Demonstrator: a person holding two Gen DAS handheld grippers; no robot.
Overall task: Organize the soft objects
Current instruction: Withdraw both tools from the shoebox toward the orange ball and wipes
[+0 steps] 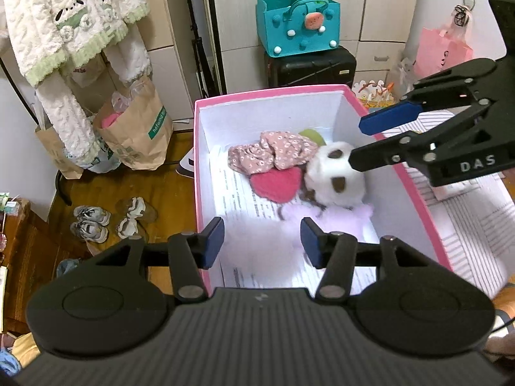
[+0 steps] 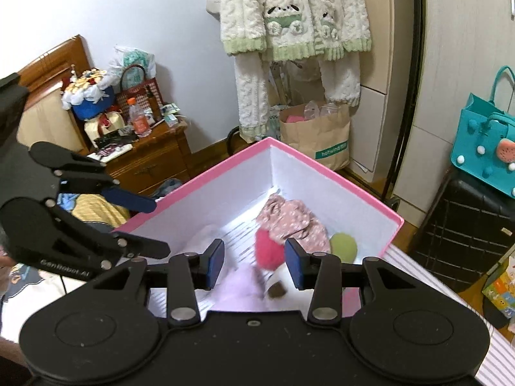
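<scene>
The plush toy (image 1: pixel 334 173), white with brown patches and a pale lilac body, lies blurred in the pink box (image 1: pixel 428 206), toward its near end, touching the red heart cushion (image 1: pixel 273 185). The left gripper (image 1: pixel 262 241) hovers above the box's near edge with its blue pads partly apart and nothing between them. The right gripper (image 2: pixel 254 263) hangs over the opposite rim, its jaws likewise partly parted and empty; in the left wrist view its two fingers reach in from the right, just above the toy's head.

The toy looks light, fluffy and easily squashed, so it should tolerate a firm pinch without harm, though it will likely sag and flop from whichever end is lifted. The rounded head or a bunched fold of the lilac body seems the best place to grip; the fur alone may slip out of the pads.

Behind the toy sit a floral pink cloth (image 1: pixel 273 154) and a green ball (image 2: pixel 343 247) against the far wall, all soft and close together, so a grab could drag a neighbour along. The box's tall white walls limit any sideways approach. Beyond it stand a teal felt bag (image 1: pixel 297 27) on a black suitcase (image 1: pixel 310 66), paper bags (image 1: pixel 136 128), hanging fleece pyjamas (image 1: pixel 74 19) and shoes (image 1: pixel 93 223) on the wooden floor, all well apart.
</scene>
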